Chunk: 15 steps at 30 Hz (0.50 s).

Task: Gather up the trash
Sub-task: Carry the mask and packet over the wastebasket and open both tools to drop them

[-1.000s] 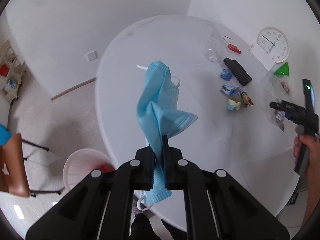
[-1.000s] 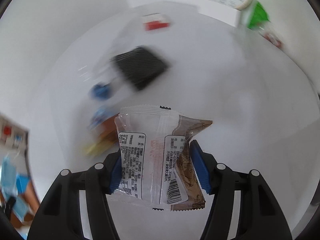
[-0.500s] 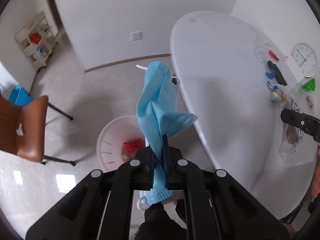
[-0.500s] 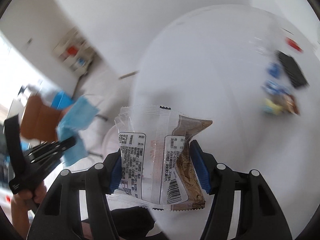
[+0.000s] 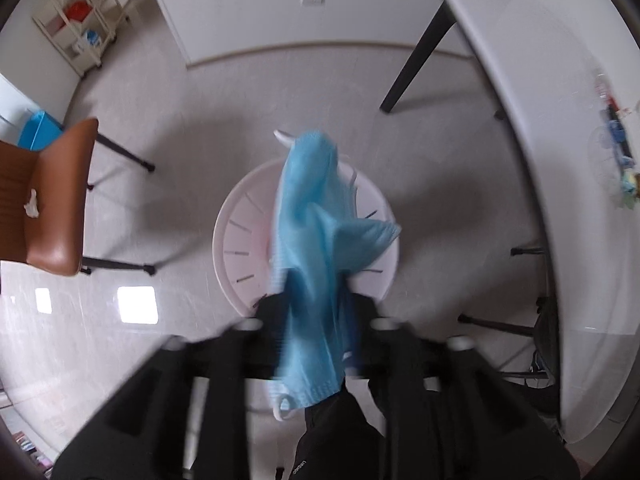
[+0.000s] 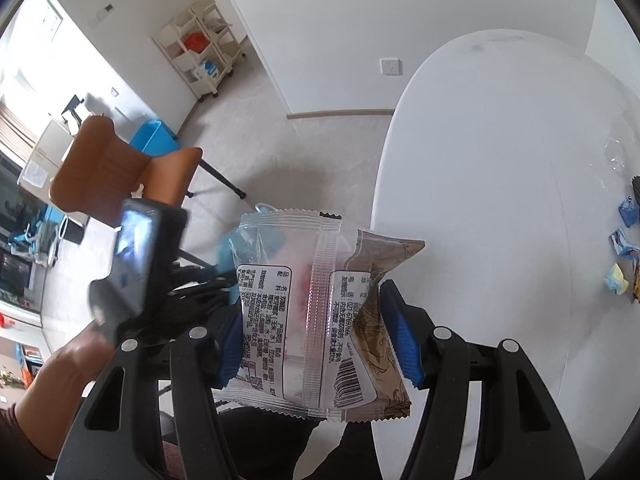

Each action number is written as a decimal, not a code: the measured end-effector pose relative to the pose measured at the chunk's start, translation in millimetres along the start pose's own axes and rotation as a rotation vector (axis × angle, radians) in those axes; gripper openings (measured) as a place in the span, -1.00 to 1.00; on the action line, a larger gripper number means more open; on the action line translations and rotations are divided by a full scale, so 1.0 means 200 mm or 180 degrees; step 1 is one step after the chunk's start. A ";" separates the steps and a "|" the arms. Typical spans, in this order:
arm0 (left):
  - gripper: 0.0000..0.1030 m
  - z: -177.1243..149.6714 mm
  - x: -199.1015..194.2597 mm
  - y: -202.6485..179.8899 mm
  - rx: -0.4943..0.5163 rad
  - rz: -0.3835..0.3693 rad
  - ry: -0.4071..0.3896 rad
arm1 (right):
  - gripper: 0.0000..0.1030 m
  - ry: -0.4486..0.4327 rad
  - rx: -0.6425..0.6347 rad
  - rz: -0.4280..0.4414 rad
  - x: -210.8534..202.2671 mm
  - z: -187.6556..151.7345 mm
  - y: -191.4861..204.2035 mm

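Note:
Straight below in the left wrist view stands a white slotted waste bin [image 5: 240,240] on the floor. The left gripper [image 5: 318,304] hangs over it, pointing down; its jaws are opening, with a crumpled blue face mask [image 5: 316,216] loose between them. In the right wrist view the right gripper [image 6: 312,300] is shut on a clear and brown snack wrapper [image 6: 280,280], held off the table's edge. Behind the wrapper the left gripper's body [image 6: 132,272] and the hand [image 6: 72,360] holding it show, blurred, with a bit of the blue mask [image 6: 226,248].
The white oval table [image 5: 560,160] curves along the right, its black leg [image 5: 416,52] near the bin. Several small wrappers [image 6: 624,240] lie on the table [image 6: 480,200]. A brown chair [image 5: 52,200] stands to the left. A shelf cart [image 6: 200,40] stands by the wall.
The left gripper swung off the table and sank over the bin, and its jaws parted around the mask. The right gripper carried the wrapper from over the table toward its edge.

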<state>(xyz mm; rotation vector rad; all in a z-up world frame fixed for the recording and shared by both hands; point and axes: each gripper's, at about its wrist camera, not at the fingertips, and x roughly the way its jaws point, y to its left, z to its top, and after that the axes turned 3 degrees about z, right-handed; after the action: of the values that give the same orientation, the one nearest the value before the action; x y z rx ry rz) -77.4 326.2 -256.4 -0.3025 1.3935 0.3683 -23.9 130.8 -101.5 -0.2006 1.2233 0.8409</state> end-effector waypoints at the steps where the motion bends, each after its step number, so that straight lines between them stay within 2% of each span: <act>1: 0.01 0.00 0.02 0.01 -0.0006 0.0013 -0.0008 | 0.20 0.0010 0.0004 -0.0006 0.00 -0.01 -0.02; 2: 0.17 0.01 0.03 0.01 -0.0001 0.0025 -0.0030 | 0.20 0.0018 0.0012 -0.0016 0.02 0.01 -0.01; 5: 0.39 0.02 0.03 0.01 0.0017 0.0046 -0.0063 | 0.21 0.0036 0.0050 -0.0047 0.03 0.00 -0.02; 11: 0.63 0.02 -0.09 0.04 -0.0112 0.0039 -0.0214 | 0.21 0.0062 0.0070 -0.0069 0.06 0.01 0.01; 15: 0.78 0.00 -0.26 0.09 -0.0253 0.0085 -0.0389 | 0.21 0.0089 -0.0003 -0.0029 0.10 0.04 0.04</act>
<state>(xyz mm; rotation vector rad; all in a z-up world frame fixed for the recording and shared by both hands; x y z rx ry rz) -92.9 339.0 -204.9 -0.3216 1.2661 0.4575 -22.0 149.6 -114.1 -0.2191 1.2474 0.8330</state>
